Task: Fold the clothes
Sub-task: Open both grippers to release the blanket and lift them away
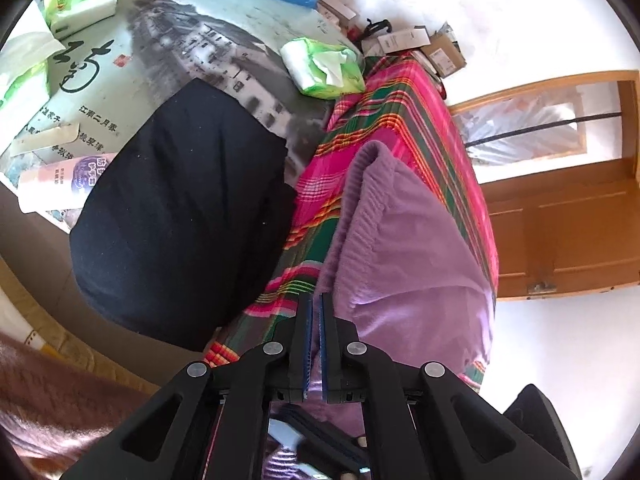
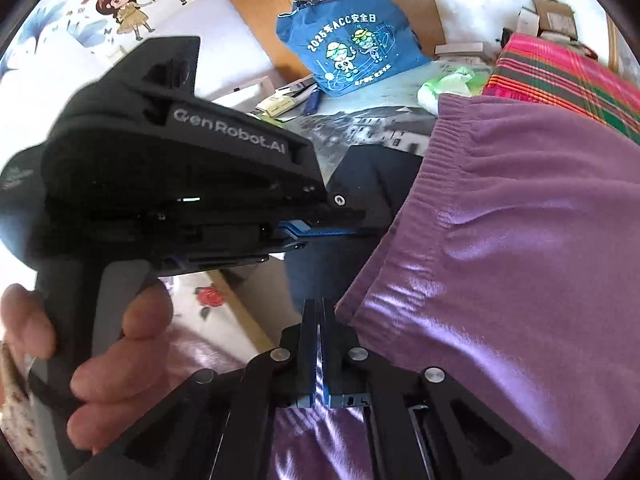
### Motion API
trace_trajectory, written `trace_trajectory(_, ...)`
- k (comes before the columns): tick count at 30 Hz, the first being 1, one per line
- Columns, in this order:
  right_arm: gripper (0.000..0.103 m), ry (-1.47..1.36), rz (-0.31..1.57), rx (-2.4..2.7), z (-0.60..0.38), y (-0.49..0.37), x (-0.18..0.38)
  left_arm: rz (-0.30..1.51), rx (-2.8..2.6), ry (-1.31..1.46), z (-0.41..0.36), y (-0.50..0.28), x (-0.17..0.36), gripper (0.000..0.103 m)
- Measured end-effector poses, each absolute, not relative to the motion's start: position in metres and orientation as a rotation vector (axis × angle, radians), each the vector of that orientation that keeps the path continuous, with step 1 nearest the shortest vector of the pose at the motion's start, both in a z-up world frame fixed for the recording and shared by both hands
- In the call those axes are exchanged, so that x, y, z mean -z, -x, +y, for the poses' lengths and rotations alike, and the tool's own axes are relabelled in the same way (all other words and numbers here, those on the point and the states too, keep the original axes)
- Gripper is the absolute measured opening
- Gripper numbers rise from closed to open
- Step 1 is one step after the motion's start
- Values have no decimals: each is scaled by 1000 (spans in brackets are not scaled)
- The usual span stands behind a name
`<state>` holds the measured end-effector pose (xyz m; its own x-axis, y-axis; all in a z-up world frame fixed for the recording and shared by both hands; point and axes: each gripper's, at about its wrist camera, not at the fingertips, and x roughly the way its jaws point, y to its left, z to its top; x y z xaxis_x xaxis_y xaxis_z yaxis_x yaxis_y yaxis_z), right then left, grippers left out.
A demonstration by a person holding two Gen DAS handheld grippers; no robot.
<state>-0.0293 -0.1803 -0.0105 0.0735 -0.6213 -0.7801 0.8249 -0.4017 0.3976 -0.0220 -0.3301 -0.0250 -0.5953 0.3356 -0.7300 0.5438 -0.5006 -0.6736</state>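
Observation:
A purple fleece garment (image 1: 400, 240) with an elastic waistband is draped over a pink plaid cloth (image 1: 400, 92). My left gripper (image 1: 316, 300) is shut on its near edge, and lilac fabric shows between the blue pads. In the right wrist view the same purple garment (image 2: 520, 240) fills the right side. My right gripper (image 2: 319, 308) is shut on its lower edge, with shiny purple fabric in the slit. A hand (image 2: 120, 340) holds the left gripper (image 2: 360, 230), whose tips meet the waistband edge. A black garment (image 1: 180, 208) lies folded on the table to the left.
The table (image 1: 200, 40) has a printed cover and carries tissue packs (image 1: 324, 66), a hand-cream tube (image 1: 60, 184) and a blue bag (image 2: 352, 48). Cardboard boxes (image 1: 420, 44) sit beyond the plaid cloth (image 2: 560, 76). A wooden door (image 1: 560, 220) stands to the right.

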Motion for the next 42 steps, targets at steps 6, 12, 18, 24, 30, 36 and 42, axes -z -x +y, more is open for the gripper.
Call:
trace_trajectory(6, 9, -1170, 227, 1606, -142, 59, -8, 1484, 2226, -1307, -333, 17, 11, 9)
trace_trajectory(12, 16, -1069, 306, 1666, -89, 110, -43, 1384, 2277, -1277, -331, 25, -20, 24)
trace_trajectory(18, 27, -886, 545, 1767, -51, 176, -84, 1347, 2300, -1311, -328, 62, -35, 30)
trace_trajectory(24, 35, -908, 599, 1823, -58, 256, -68, 1330, 2314, -1421, -311, 121, -22, 31)
trace_trajectory(30, 37, -966, 629, 1715, -86, 292, -25, 1087, 2341, -1509, -293, 164, -11, 31)
trace_trajectory(36, 42, -948, 670, 1657, -100, 301, -4, 914, 2335, -1559, -284, 186, -5, 40)
trace_trajectory(42, 42, -990, 643, 1640, -103, 318, 10, 860, 2342, -1517, -284, 192, -2, 40)
